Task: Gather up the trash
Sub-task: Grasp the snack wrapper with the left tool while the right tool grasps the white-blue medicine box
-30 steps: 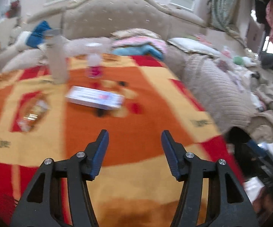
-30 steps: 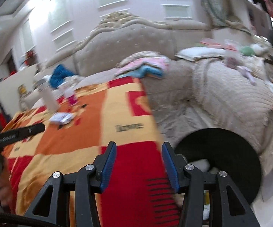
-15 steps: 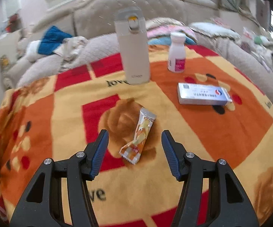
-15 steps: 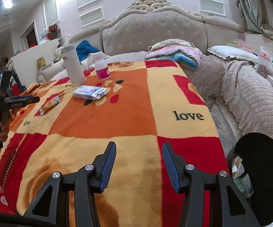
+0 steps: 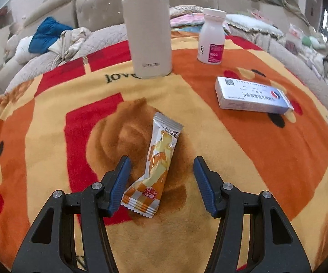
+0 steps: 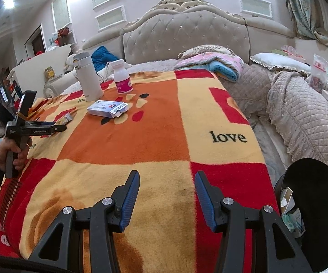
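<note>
Down at the right of my right wrist view sits a round black trash bin (image 6: 311, 204), with crumpled paper and a pale green carton inside it. My right hand-held gripper (image 6: 167, 195) hovers above the fuzzy red, orange and yellow blanket (image 6: 164, 136), jaws parted, nothing between them. Over on my left wrist view, my left hand-held gripper (image 5: 161, 182) is closing around a crinkly snack wrapper (image 5: 156, 166), orange and white with serrated ends, lying flat on the blanket; one blue ribbed pad sits just beside its lower edge, the other stands clear, so no squeeze yet. Beyond it stand a smooth cream cylindrical flask (image 5: 149, 29), upright, lid on, and a white plastic pill bottle (image 5: 211, 37) with a pink label, capped. Near them lies a flat rectangular cardboard medicine box (image 5: 252, 95), closed.
</note>
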Action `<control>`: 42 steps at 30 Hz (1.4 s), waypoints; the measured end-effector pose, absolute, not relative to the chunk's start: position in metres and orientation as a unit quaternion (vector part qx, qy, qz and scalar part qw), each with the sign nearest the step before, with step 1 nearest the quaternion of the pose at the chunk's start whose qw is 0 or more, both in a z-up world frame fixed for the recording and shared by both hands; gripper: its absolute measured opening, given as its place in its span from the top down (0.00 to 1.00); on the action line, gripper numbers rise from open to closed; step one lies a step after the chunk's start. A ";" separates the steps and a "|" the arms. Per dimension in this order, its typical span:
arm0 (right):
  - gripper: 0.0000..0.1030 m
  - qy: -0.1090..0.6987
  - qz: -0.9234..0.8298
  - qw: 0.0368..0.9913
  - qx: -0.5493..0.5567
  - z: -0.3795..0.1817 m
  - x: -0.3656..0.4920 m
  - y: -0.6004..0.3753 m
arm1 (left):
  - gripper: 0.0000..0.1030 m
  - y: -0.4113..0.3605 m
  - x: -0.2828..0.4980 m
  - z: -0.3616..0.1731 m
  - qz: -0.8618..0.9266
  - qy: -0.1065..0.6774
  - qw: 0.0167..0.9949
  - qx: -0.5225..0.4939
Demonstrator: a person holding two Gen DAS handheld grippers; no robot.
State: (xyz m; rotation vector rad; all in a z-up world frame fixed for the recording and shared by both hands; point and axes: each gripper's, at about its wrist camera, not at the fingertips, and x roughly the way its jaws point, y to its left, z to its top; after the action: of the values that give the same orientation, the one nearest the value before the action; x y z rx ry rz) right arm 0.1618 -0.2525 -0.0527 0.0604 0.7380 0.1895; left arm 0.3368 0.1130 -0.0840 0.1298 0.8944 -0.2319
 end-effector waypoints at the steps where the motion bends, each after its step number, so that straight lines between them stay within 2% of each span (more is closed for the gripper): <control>1: 0.53 0.360 0.092 0.928 0.029 -0.053 0.162 -0.252 | 0.60 0.114 0.336 -0.084 -0.112 0.431 0.894 0.056; 2: 0.53 0.360 0.092 0.928 0.029 -0.053 0.162 -0.252 | 0.73 0.113 0.335 -0.084 -0.111 0.431 0.894 0.048; 3: 0.53 0.361 0.091 0.928 0.029 -0.053 0.162 -0.252 | 0.82 0.112 0.333 -0.083 -0.111 0.431 0.894 0.043; 5: 0.53 0.362 0.090 0.928 0.028 -0.053 0.163 -0.252 | 0.86 0.108 0.328 -0.082 -0.111 0.432 0.894 0.039; 11: 0.53 0.358 0.084 0.929 0.033 -0.053 0.161 -0.254 | 0.86 0.101 0.279 -0.068 -0.136 0.406 0.904 0.019; 17: 0.53 0.356 0.090 0.930 0.020 -0.052 0.159 -0.249 | 0.86 0.098 0.223 -0.060 -0.066 0.398 0.915 -0.004; 25: 0.52 0.375 0.190 0.907 -0.002 -0.040 0.207 -0.214 | 0.86 0.094 0.207 -0.086 -0.034 0.420 0.906 -0.033; 26: 0.46 0.377 0.202 0.904 -0.007 -0.040 0.216 -0.208 | 0.86 0.094 0.204 -0.086 -0.033 0.416 0.908 -0.035; 27: 0.31 0.379 0.218 0.899 -0.014 -0.039 0.226 -0.199 | 0.86 0.095 0.203 -0.085 -0.031 0.411 0.911 -0.037; 28: 0.24 0.382 0.234 0.894 -0.021 -0.039 0.238 -0.191 | 0.86 0.096 0.203 -0.086 -0.027 0.413 0.909 -0.040; 29: 0.22 0.381 0.255 0.888 -0.035 -0.040 0.252 -0.179 | 0.85 0.097 0.203 -0.088 -0.025 0.416 0.908 -0.043; 32: 0.22 0.376 0.268 0.883 -0.087 -0.044 0.287 -0.151 | 0.85 0.103 0.204 -0.089 -0.030 0.416 0.906 -0.063; 42: 0.22 0.403 0.283 0.856 -0.156 -0.070 0.381 -0.092 | 0.85 0.109 0.202 -0.087 -0.036 0.415 0.905 -0.082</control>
State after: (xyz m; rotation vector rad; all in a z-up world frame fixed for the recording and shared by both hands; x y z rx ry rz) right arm 0.3809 -0.0918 -0.0702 -0.3269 0.8475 0.5942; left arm 0.2022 0.1088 -0.0871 -0.1701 0.8573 -0.0750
